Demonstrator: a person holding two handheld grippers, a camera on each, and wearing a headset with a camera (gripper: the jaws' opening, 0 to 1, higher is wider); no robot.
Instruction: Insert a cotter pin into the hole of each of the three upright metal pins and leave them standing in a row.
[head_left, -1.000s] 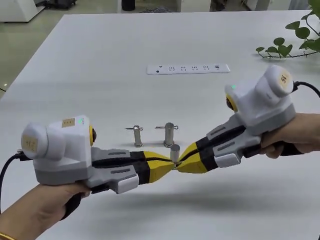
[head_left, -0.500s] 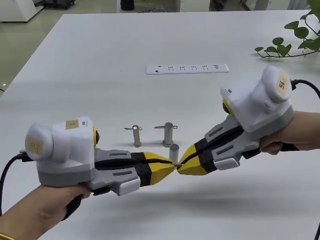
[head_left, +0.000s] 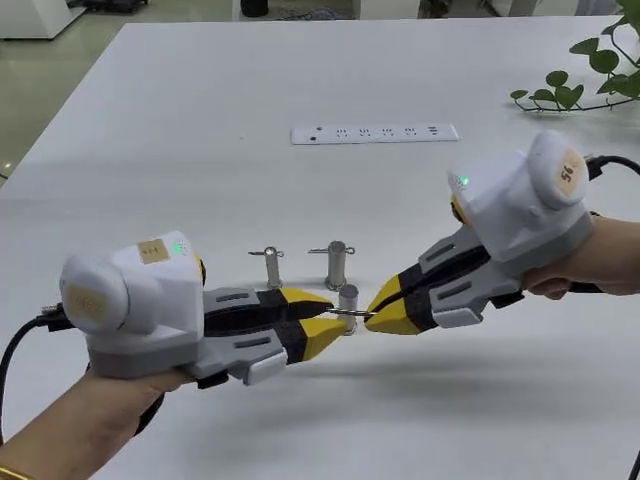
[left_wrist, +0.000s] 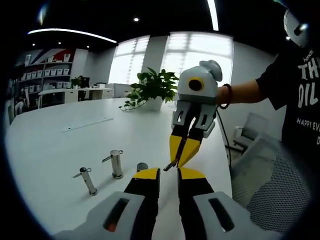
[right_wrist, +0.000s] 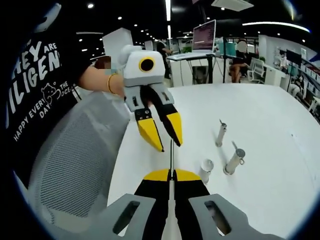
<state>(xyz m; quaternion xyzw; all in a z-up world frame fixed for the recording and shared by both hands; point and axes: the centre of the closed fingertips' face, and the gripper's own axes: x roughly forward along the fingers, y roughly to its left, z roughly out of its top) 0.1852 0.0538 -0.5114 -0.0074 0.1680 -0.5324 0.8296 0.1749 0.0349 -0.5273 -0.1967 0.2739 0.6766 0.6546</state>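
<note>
Three upright metal pins stand on the white table (head_left: 200, 150). The two far ones (head_left: 272, 268) (head_left: 337, 265) each carry a cotter pin through the top. The third pin (head_left: 348, 300) (right_wrist: 205, 170) (left_wrist: 142, 166) is bare and stands between my grippers. My right gripper (head_left: 371, 318) (right_wrist: 171, 174) is shut on a thin cotter pin (right_wrist: 171, 157) (head_left: 343, 312), which points at the left gripper and passes beside the bare pin. My left gripper (head_left: 335, 314) (left_wrist: 169, 172) is open just short of the cotter pin's free end, not touching it.
A white power strip (head_left: 375, 134) lies across the table farther back. A potted plant (head_left: 590, 80) trails in at the far right. A mesh office chair (right_wrist: 70, 165) stands at the near edge of the table, beside the person.
The two grippers' tips were together at the bare pin. The left gripper has opened and drawn back a little. The cotter pin stays in the right gripper.
</note>
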